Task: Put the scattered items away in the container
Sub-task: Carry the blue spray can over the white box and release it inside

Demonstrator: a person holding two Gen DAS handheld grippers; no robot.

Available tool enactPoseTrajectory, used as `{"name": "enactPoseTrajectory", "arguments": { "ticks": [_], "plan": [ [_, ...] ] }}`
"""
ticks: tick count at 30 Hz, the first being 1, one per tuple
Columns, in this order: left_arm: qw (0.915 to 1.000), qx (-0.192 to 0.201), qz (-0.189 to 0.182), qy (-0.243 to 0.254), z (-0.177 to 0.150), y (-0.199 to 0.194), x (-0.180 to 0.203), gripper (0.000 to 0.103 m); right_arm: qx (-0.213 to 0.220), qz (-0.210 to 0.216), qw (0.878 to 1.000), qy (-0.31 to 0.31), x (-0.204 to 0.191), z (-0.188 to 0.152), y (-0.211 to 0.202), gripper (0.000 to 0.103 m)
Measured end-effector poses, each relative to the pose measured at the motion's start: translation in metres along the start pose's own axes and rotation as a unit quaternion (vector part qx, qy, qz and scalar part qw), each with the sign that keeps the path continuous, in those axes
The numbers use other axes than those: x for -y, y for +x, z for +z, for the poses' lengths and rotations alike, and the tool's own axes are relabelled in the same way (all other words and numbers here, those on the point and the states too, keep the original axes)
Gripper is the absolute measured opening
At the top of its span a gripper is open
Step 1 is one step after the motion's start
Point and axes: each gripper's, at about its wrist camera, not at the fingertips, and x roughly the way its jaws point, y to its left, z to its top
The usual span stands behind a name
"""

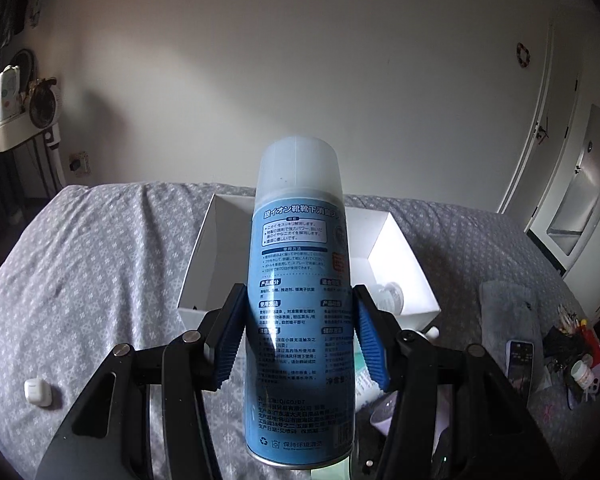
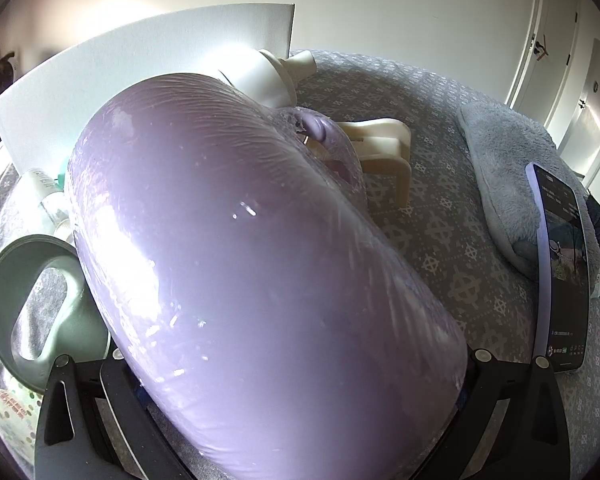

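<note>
Mostly open air around the white box point(image 1: 396, 256): its top is open and its walls stand free on the bed, with bare grey patterned bedspread point(image 1: 100, 280) to its left and only a small white earbud case point(image 1: 37, 390) well off that way near the bed edge. Right of the box it's crowded: a grey fluffy cloth point(image 1: 508, 312), a phone point(image 1: 520, 364) and a heap of small clutter at the bed's right edge. Behind the box is a plain white wall, and a white door point(image 1: 556, 128) is off to its right. Left gripper point(image 1: 298, 340) is clamped with its blue pads point(image 1: 370, 344) on a blue spray can point(image 1: 298, 320), upright, frosted cap on, white print on the label, held up in front of the box above its near wall. A small clear bottle point(image 1: 390, 296) lies inside the box at its right corner. Right gripper point(image 2: 300, 396) is around a big lilac shrink-wrapped bottle point(image 2: 260, 260) just beside the box's outer wall; fingertips hidden, so can't tell if it's squeezing. A grey-green handled thing point(image 2: 28, 300) sits left of that bottle.
</note>
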Motion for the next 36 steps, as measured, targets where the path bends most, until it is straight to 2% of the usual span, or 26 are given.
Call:
{"name": "enactPoseTrajectory", "arguments": {
  "ticks": [6, 10, 18, 25, 26, 28, 29, 30, 34, 36],
  "plan": [
    [0.9998, 0.017, 0.010, 0.009, 0.027, 0.032, 0.013, 0.051, 0.000, 0.000, 1.000, 0.000, 0.000, 0.000, 0.000, 0.103],
    [0.9994, 0.010, 0.026, 0.021, 0.033, 0.060, 0.018, 0.051, 0.000, 0.000, 1.000, 0.000, 0.000, 0.000, 0.000, 0.103],
    [0.9973, -0.027, 0.052, 0.045, 0.018, 0.103, 0.025, 0.051, 0.000, 0.000, 1.000, 0.000, 0.000, 0.000, 0.000, 0.103],
    [0.9949, -0.063, 0.062, 0.050, 0.002, 0.119, 0.028, 0.051, 0.000, 0.000, 1.000, 0.000, 0.000, 0.000, 0.001, 0.103],
    [0.9952, -0.056, 0.063, 0.049, 0.002, 0.117, 0.028, 0.051, 0.000, 0.000, 1.000, 0.000, 0.000, 0.000, 0.000, 0.103],
    [0.9955, -0.040, 0.070, 0.050, 0.004, 0.110, 0.029, 0.066, 0.000, 0.000, 1.000, 0.000, 0.000, 0.000, 0.000, 0.103],
    [0.9955, -0.032, 0.074, 0.048, 0.007, 0.105, 0.029, 0.083, 0.000, 0.000, 1.000, 0.000, 0.000, 0.000, 0.001, 0.103],
    [0.9959, -0.025, 0.075, 0.044, 0.010, 0.101, 0.028, 0.089, 0.000, 0.000, 1.000, 0.000, 0.000, 0.000, 0.000, 0.103],
    [0.9968, 0.004, 0.071, 0.036, 0.017, 0.074, 0.021, 0.090, 0.000, 0.000, 1.000, 0.000, 0.000, 0.000, 0.000, 0.103],
    [0.9970, 0.012, 0.066, 0.039, 0.013, 0.058, 0.021, 0.097, 0.000, 0.000, 1.000, 0.000, 0.000, 0.000, 0.001, 0.103]
  ]
}}
